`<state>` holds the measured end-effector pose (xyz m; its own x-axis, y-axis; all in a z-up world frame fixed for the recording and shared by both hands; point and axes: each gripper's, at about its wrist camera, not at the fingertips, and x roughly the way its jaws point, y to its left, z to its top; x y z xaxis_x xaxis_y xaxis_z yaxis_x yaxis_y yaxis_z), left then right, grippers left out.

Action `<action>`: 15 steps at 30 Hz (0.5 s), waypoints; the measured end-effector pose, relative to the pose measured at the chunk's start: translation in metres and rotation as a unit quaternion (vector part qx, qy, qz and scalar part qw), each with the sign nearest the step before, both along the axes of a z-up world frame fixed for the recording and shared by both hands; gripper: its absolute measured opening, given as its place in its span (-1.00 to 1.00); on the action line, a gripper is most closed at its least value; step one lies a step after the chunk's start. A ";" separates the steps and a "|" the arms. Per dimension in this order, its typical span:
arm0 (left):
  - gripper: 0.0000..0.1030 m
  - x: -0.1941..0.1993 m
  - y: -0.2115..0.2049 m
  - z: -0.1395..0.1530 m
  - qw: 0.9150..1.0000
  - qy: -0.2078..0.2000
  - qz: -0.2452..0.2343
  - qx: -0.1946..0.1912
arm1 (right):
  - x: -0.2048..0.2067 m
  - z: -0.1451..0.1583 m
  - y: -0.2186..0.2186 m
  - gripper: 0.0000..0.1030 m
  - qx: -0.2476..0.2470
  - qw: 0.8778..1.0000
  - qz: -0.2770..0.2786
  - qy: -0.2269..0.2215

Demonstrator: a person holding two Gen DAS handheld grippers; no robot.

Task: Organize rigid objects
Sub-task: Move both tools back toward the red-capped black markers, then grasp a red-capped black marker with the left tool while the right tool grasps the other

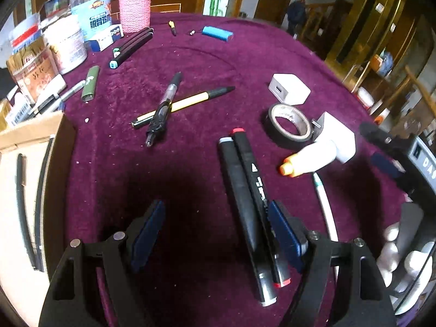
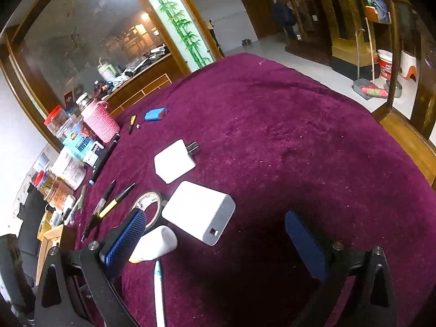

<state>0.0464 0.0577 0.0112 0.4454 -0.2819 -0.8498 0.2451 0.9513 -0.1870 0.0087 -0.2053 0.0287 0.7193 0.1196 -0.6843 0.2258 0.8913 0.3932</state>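
Spreading under everything was the purple cloth (image 1: 207, 62), with a cardboard box (image 1: 30, 147) at its left edge and jars and a pink knitted cup (image 1: 135, 5) along the far side. Near the right gripper (image 2: 215, 234) lay two white chargers — the bigger charger (image 2: 196, 209) just ahead of its jaws, the smaller plug (image 2: 174, 160) beyond — with a tape roll (image 1: 288, 125) beside the bigger one and a white tube (image 2: 155, 242) touching the left pad. Those jaws stood wide and held nothing.

The left gripper (image 1: 218, 234) hung over two black markers (image 1: 245, 204) lying side by side, touching, their caps pointing away. Its jaws were released too; the markers sat between the pads but hard against the right one, leaving a wide gap on the left. A white pen (image 1: 325, 204) lay just right of that pad, outside the jaws. Farther off, a yellow pen (image 1: 188, 102) and a clear pen (image 1: 163, 109) crossed each other.

Picking up the markers looked like the step in hand. To do it well, the gripper should probably shift right until the pair is centred, come down square to the barrels, and close near their middle — otherwise the left pad could sweep them sideways or catch only one. The box seemed a likely destination, though that was a guess.
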 end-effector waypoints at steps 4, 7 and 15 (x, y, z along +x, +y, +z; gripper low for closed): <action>0.49 -0.001 0.009 0.000 1.000 -0.005 0.005 0.015 | 0.000 -0.001 0.004 0.99 0.000 1.000 0.009 0.004; 0.49 -0.005 0.005 -0.003 0.999 -0.009 -0.006 0.048 | 0.000 -0.001 0.005 0.99 -0.002 1.000 0.009 0.005; 0.55 -0.003 -0.018 -0.007 0.995 -0.020 -0.008 0.095 | 0.003 -0.004 0.006 0.99 -0.005 1.000 0.009 0.012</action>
